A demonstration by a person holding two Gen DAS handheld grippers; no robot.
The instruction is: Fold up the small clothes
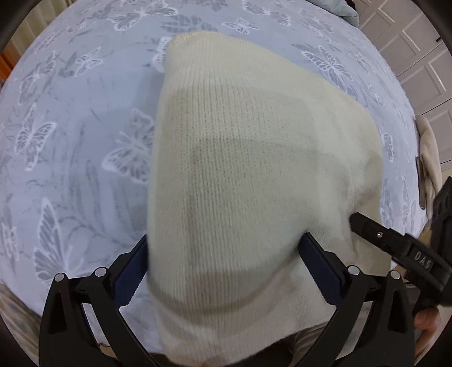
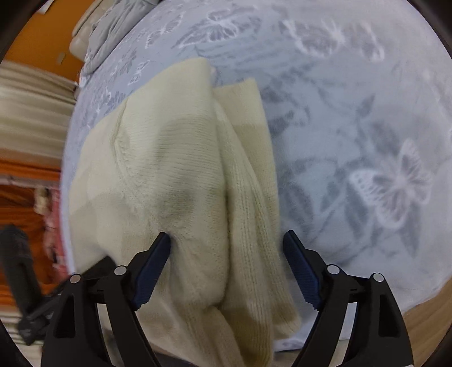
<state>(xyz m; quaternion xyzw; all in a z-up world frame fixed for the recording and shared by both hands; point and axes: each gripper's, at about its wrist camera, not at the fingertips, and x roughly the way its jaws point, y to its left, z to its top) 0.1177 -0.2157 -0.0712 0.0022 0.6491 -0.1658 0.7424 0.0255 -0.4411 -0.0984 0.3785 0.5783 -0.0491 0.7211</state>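
Observation:
A cream knitted sweater (image 1: 248, 175) lies on a pale blue butterfly-print bedspread (image 1: 70, 135), its near edge hanging over the bed's front. My left gripper (image 1: 226, 245) is open, its jaws wide apart on either side of the sweater's near part. In the right wrist view the sweater (image 2: 175, 175) shows a folded sleeve (image 2: 251, 183) lying along its right side. My right gripper (image 2: 227, 242) is open, its jaws straddling the sweater and sleeve. The right gripper's finger (image 1: 378, 234) shows at the sweater's right edge in the left wrist view.
The bedspread (image 2: 353, 141) spreads right of the sweater. A grey pillow (image 2: 113, 25) lies at the bed's far corner. Beige cloth (image 1: 429, 158) lies at the bed's right edge. White panelled doors (image 1: 418, 56) stand beyond. An orange wall (image 2: 42, 48) and curtains (image 2: 31, 118) stand left.

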